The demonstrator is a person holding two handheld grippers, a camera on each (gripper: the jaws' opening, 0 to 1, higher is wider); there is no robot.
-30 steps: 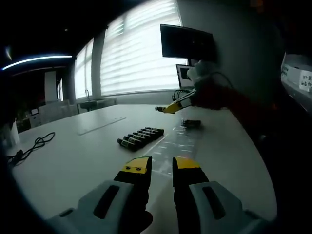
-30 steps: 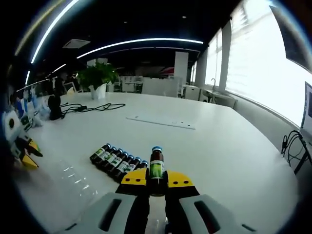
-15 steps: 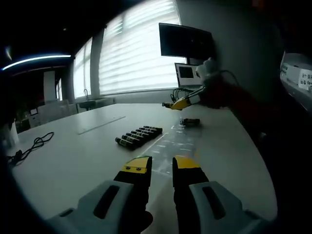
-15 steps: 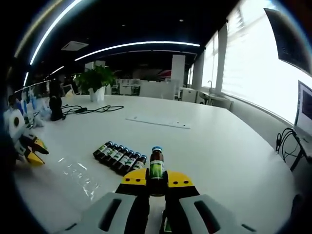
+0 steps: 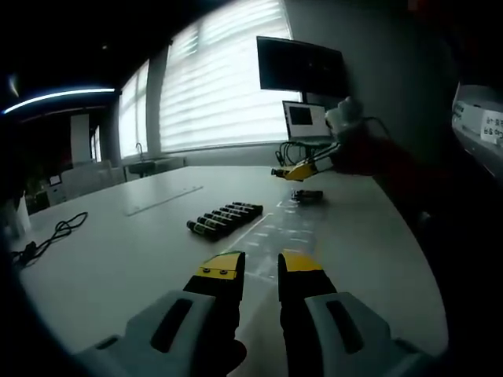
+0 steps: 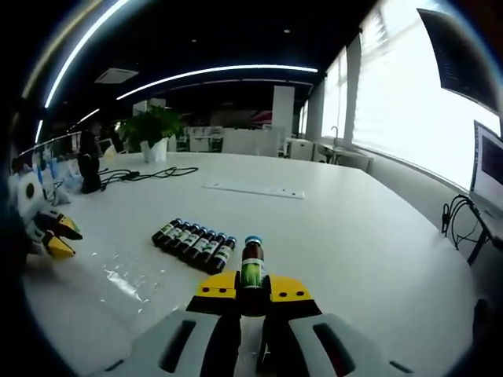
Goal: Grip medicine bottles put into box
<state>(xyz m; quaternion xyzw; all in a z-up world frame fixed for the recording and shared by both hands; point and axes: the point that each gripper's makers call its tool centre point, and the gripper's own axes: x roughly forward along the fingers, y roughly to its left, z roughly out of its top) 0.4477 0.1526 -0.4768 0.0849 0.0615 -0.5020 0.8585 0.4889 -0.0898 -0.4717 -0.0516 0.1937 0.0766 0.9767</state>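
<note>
Medicine bottle (image 6: 251,269) sits clamped upright in your right tongs (image 6: 251,287), ready for boxing; left tongs (image 5: 262,265) hang parted, empty.

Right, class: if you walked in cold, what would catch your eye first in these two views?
First, the bottle with a green label and blue cap, upright between the right gripper's yellow-tipped jaws. Next, the row of dark bottles lying side by side on the white table, just beyond it. In the left gripper view, the left gripper is open, holding nothing.
</note>
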